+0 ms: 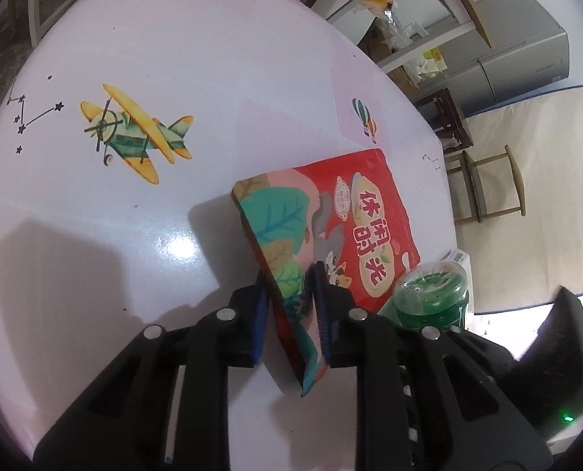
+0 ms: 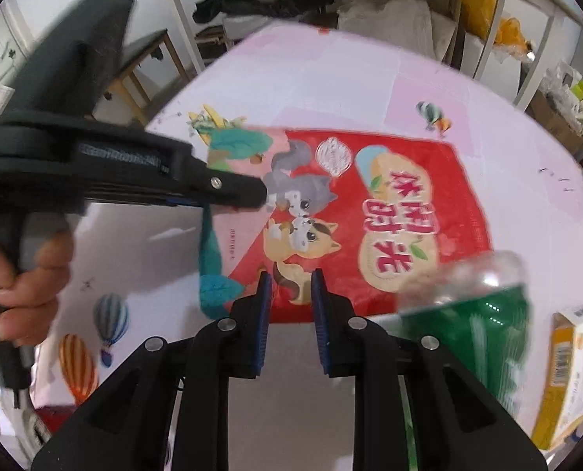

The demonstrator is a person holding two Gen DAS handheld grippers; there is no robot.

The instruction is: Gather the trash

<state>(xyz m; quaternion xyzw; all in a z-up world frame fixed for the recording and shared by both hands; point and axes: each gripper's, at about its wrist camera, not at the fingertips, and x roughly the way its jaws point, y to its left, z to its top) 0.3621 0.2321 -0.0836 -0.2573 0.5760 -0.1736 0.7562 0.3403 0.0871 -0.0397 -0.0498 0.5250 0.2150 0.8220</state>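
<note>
A red snack bag (image 1: 330,227) with cartoon animals and Chinese writing is held tilted above the white table. My left gripper (image 1: 289,274) is shut on the bag's lower edge. In the right wrist view the same bag (image 2: 370,216) spreads across the middle, with the left gripper (image 2: 262,194) clamping its left side. My right gripper (image 2: 291,274) is open and empty, just in front of the bag's near edge. A green plastic bottle (image 2: 476,322) lies to the right of it and also shows in the left wrist view (image 1: 432,298).
A yellow carton (image 2: 566,376) lies at the table's right edge. The white table (image 1: 173,59) has printed planes and balloons. Chairs (image 1: 483,188), a grey fridge (image 1: 527,59) and cluttered shelves stand beyond the table.
</note>
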